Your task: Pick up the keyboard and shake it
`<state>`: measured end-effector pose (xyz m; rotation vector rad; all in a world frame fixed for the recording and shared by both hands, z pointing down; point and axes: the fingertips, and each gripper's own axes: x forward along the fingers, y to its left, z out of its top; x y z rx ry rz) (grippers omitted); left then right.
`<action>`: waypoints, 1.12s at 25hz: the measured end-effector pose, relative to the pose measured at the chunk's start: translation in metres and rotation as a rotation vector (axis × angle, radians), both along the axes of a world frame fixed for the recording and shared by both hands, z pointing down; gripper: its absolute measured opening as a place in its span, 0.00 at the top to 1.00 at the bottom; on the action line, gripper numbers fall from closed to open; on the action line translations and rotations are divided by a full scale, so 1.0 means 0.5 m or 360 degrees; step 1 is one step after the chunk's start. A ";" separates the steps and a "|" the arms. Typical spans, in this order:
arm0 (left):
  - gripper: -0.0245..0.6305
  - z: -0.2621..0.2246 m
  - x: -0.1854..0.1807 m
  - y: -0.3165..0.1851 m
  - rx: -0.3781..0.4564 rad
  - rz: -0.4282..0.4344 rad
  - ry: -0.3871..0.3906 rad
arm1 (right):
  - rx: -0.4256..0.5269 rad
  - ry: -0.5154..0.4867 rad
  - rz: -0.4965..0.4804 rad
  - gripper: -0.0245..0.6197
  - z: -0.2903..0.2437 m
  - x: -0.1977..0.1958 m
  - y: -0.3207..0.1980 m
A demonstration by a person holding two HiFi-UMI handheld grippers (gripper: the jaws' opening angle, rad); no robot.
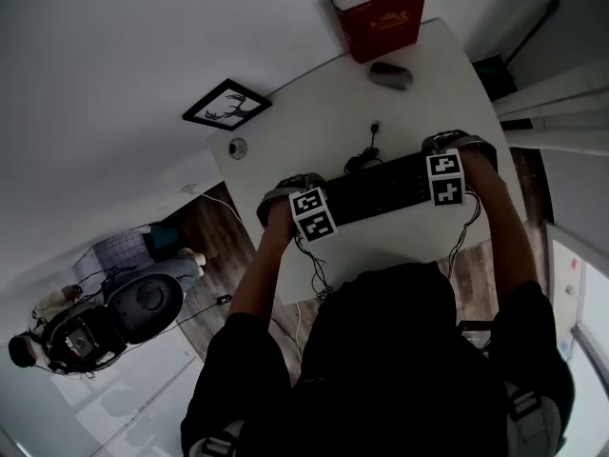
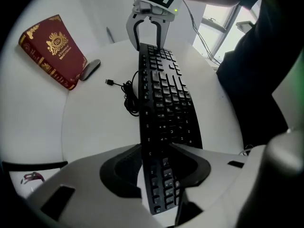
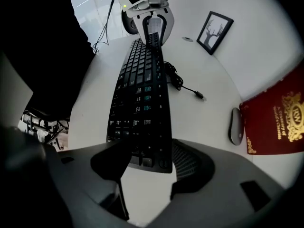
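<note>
The keyboard (image 2: 166,99) is held at one end by the left gripper (image 2: 156,148); the right gripper (image 3: 147,148) is spread wide around the other end.

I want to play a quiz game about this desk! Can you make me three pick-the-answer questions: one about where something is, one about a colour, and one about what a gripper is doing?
1. Where is the mouse?
A. beside the book
B. on a chair
C. on the floor

2. What colour is the book?
A. blue
B. red
C. green

3. How do the jaws of the right gripper stand?
A. shut tight on nothing
B. clamped on a cup
C. apart, with the end of the keyboard between them

Answers:
1 A: the mouse lies right next to the standing book.
2 B: its cover is red with gold print.
3 C: the right gripper view shows a gap between the keyboard and one jaw.
</note>
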<state>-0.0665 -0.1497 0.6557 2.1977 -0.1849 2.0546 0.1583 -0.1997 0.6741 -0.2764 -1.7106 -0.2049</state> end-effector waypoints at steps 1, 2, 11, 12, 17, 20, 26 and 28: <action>0.70 0.003 -0.002 -0.002 -0.0018 -0.0005 0.0001 | -0.0014 0.0006 -0.0001 0.53 0.002 -0.002 -0.001; 0.70 0.006 -0.003 -0.003 -0.0037 -0.0013 0.0002 | -0.0030 0.0010 0.0001 0.53 0.004 -0.003 -0.002; 0.70 0.030 -0.007 -0.021 -0.0211 -0.0114 -0.0074 | -0.0125 0.0016 0.0034 0.53 0.013 -0.003 -0.019; 0.70 0.033 -0.009 -0.021 -0.0216 -0.0126 -0.0073 | -0.0124 0.0010 0.0043 0.53 0.015 -0.004 -0.019; 0.70 0.037 -0.010 -0.018 -0.0172 -0.0146 -0.0036 | -0.0068 -0.0014 0.0070 0.53 0.018 -0.002 -0.017; 0.70 0.035 -0.010 -0.016 -0.0100 -0.0164 0.0025 | -0.0017 -0.0040 0.0093 0.53 0.020 0.001 -0.017; 0.72 0.016 -0.029 -0.023 0.0272 -0.0445 0.0091 | 0.0279 -0.0098 0.0104 0.53 0.014 0.011 -0.018; 0.93 -0.017 -0.042 -0.035 0.0586 -0.0555 0.0089 | 0.0480 -0.0129 0.0082 0.54 0.001 0.010 -0.015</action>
